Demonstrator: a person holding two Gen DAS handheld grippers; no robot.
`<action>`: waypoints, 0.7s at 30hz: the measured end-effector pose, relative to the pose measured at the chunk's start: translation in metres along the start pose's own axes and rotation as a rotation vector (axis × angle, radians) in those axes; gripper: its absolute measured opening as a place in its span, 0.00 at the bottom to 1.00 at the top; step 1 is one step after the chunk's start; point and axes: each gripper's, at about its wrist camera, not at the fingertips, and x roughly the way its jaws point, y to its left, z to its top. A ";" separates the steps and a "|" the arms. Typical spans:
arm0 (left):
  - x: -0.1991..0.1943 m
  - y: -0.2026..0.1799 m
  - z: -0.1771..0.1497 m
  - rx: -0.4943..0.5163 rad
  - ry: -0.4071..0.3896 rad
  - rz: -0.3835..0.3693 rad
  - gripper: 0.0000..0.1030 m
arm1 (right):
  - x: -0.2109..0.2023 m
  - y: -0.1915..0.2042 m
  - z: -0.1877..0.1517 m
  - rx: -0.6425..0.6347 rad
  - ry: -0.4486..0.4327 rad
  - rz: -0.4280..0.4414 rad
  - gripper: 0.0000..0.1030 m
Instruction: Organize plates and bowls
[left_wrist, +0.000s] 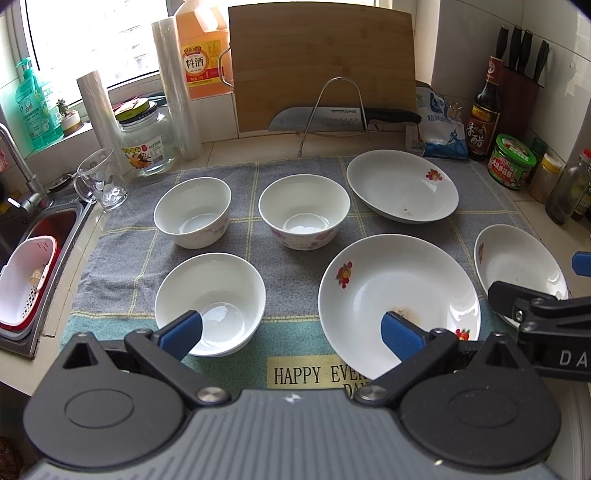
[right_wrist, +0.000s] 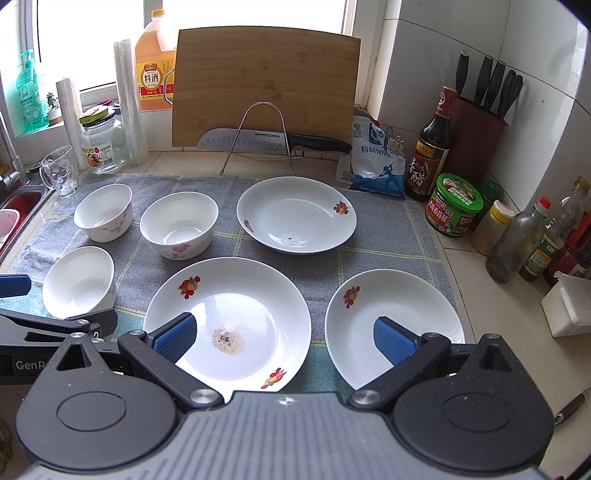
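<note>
Three white bowls and three white fruit-print plates sit apart on a grey checked mat (left_wrist: 243, 240). In the left wrist view a plain bowl (left_wrist: 210, 291) is near left, two floral bowls (left_wrist: 192, 210) (left_wrist: 303, 210) behind it. The near middle plate (left_wrist: 399, 291), far plate (left_wrist: 402, 186) and right plate (left_wrist: 519, 264) lie to the right. My left gripper (left_wrist: 291, 334) is open and empty, above the mat's front edge. My right gripper (right_wrist: 286, 338) is open and empty, between the near middle plate (right_wrist: 236, 295) and the right plate (right_wrist: 391, 310).
A bamboo cutting board (left_wrist: 321, 62) and a knife (left_wrist: 332, 116) on a wire stand are at the back. Bottles and jars (right_wrist: 454, 205) line the right side. A glass mug (left_wrist: 101, 179), a jar (left_wrist: 146, 142) and a sink (left_wrist: 40, 240) with a white strainer are on the left.
</note>
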 end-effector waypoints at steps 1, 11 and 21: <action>0.000 0.000 0.000 0.000 0.000 0.000 0.99 | 0.000 0.000 0.000 0.000 -0.001 0.001 1.00; 0.000 -0.002 0.001 0.001 0.000 0.001 0.99 | -0.001 -0.001 0.002 0.000 0.001 0.001 1.00; -0.001 -0.009 0.010 0.008 -0.003 -0.015 0.99 | -0.001 -0.004 0.003 0.000 -0.016 0.000 1.00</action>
